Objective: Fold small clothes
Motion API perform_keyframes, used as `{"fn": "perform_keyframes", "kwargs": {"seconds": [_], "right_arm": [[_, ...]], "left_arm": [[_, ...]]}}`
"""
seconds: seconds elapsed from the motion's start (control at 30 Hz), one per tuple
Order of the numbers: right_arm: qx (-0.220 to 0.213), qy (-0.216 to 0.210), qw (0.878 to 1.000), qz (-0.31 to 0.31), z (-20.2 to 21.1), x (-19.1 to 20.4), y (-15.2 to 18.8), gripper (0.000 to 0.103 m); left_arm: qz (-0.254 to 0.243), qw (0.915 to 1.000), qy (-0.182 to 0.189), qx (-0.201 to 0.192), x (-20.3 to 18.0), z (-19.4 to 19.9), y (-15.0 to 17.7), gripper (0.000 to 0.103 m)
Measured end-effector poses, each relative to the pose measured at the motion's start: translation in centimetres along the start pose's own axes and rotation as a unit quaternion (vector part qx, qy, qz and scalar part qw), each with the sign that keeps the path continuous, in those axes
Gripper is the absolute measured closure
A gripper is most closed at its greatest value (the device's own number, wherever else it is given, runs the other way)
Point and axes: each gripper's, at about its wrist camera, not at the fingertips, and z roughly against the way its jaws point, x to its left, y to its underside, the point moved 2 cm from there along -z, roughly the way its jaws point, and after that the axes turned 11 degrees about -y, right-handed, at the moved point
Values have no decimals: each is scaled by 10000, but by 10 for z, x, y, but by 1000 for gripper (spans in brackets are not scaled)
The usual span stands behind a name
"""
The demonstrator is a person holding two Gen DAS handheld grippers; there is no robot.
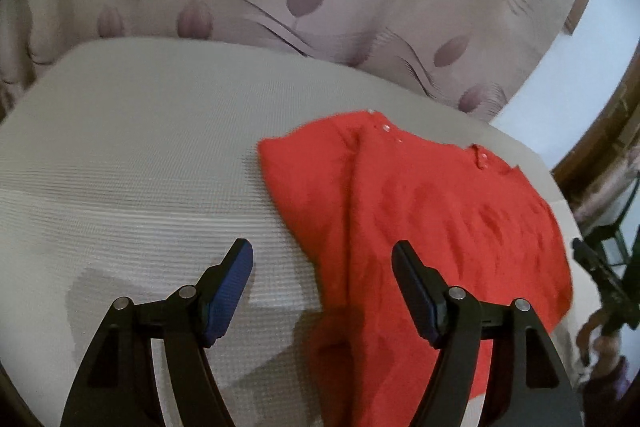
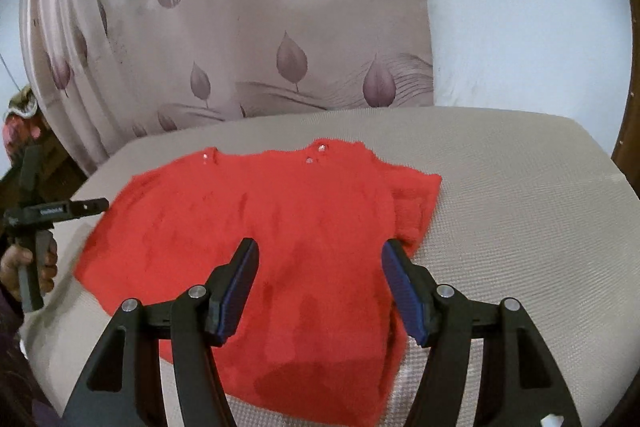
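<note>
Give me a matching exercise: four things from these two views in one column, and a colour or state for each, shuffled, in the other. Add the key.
Things:
1. sweater
2. mat
3. curtain
4. right gripper

Colour or state:
A. pale with a leaf print
B. jaws open, nothing between them
C. beige, ribbed
D. red, lying flat

Pairs: 1-D, 2-C, 3-A, 4-B

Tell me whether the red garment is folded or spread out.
Partly folded. The red garment lies flat on the beige mat, with one sleeve doubled onto the body at its right side; the rest is spread, held by neither gripper.
</note>
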Motion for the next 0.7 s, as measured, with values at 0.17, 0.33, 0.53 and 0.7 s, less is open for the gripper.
{"fn": "perform_keyframes", "kwargs": {"seconds": [0.17,0.33,0.53,0.7], "right_arm": [[91,1,10000,14,-9,6,4,41],[178,34,9996,212,-17,19,6,41],[219,13,9993,315,-30,34,9,41],[269,25,9989,383,-40,44,11,41]], "left_arm": [[11,9983,479,329,1,-22,-7,31],[-47,9917,1230,360,-1,-31,-17,31],[-524,9898,1309,200,-17,-36,-21,30],[-1016,9912,842,80,-33,-34,-19,30]]}}
